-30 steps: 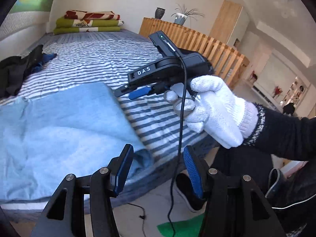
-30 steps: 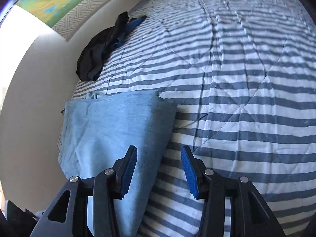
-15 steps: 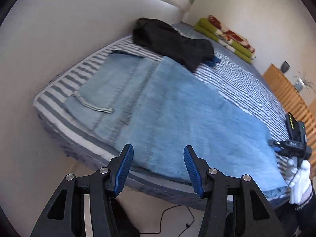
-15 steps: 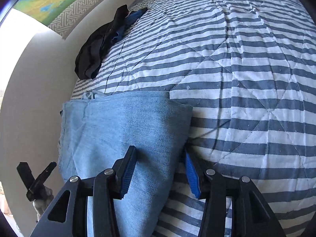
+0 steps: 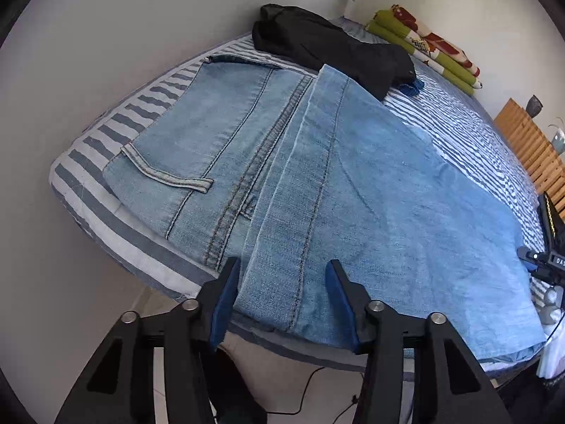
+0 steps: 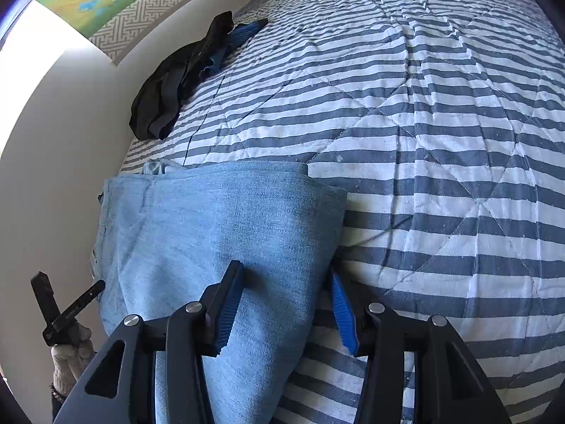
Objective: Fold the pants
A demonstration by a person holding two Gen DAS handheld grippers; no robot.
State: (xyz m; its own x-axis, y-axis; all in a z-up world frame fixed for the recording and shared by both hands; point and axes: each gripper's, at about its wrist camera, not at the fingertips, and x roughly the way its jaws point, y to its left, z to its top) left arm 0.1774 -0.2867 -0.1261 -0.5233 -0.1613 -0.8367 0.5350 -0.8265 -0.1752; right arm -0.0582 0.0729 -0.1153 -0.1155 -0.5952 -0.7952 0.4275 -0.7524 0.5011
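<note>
Light blue jeans (image 5: pixel 317 183) lie folded over on the striped bed, the waist and a pocket at the left end and the leg hems laid across them. My left gripper (image 5: pixel 282 296) is open, its fingers on either side of the hem band at the near bed edge. The same jeans (image 6: pixel 219 226) show their folded right end in the right wrist view. My right gripper (image 6: pixel 287 304) is open there, its fingers straddling the folded corner of denim. The right gripper's body (image 5: pixel 551 243) shows at the far right of the left wrist view.
A black garment (image 5: pixel 328 46) lies behind the jeans by the wall, also visible as a dark heap (image 6: pixel 176 81). Folded green and red blankets (image 5: pixel 427 42) sit at the bed's far end. A wooden slatted rail (image 5: pixel 529 148) borders the right side. A cable (image 5: pixel 317 392) trails on the floor.
The left wrist view swung from the right hand to the jeans' waist end and closed in on the hem band. The right gripper moved forward over the folded corner.
</note>
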